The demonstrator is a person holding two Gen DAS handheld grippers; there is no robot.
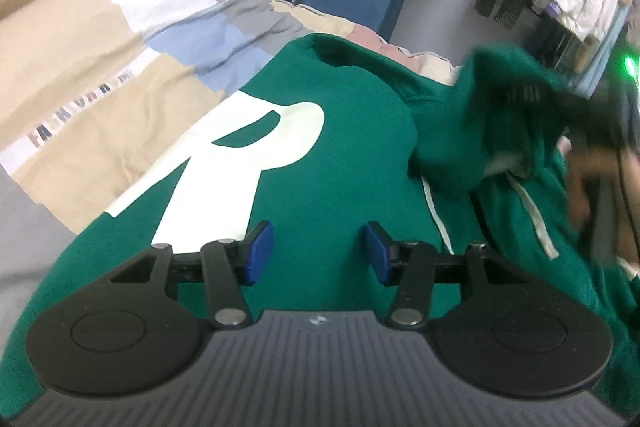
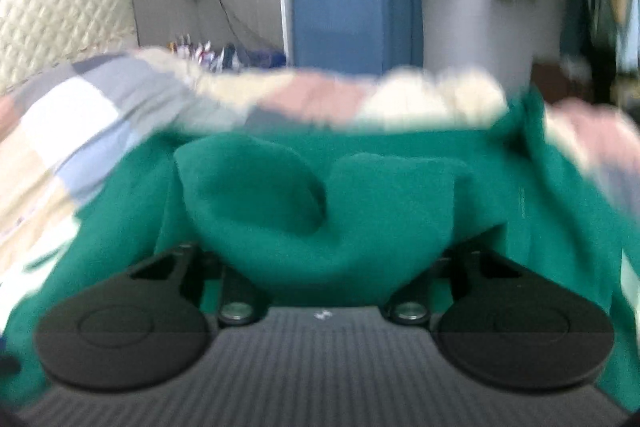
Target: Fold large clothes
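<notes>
Just ahead of the left claw point(image 1: 319, 253), and under it, lies the green hoodie point(image 1: 320, 147), spread on the bed's patchwork quilt point(image 1: 100, 67) w/ its big white letter point(image 1: 224, 163) up and off to the claw's left. The blue pads point(image 1: 260, 253) stand apart, nothing between them; the claw hangs over the cloth, tilted down, no contact I can confirm.

Right claw point(image 2: 320, 267): a bunch of the same hoodie is draped over its front and hides the fingertips, so whether it pinches that cloth or the cloth just lies on it, can't tell. From the left wrist view it shows as a dark blur at far right, raised, w/ green fabric lifted around it and a white drawstring point(image 1: 532, 215) trailing below.

Step in hand, as I read it: bringing one side or the hood area over the body, i.e. an early fold. Next move prob. needs the left claw to press or pin the flat part beside the letter while the right lays its bunch down flat, then smooth the crease.
</notes>
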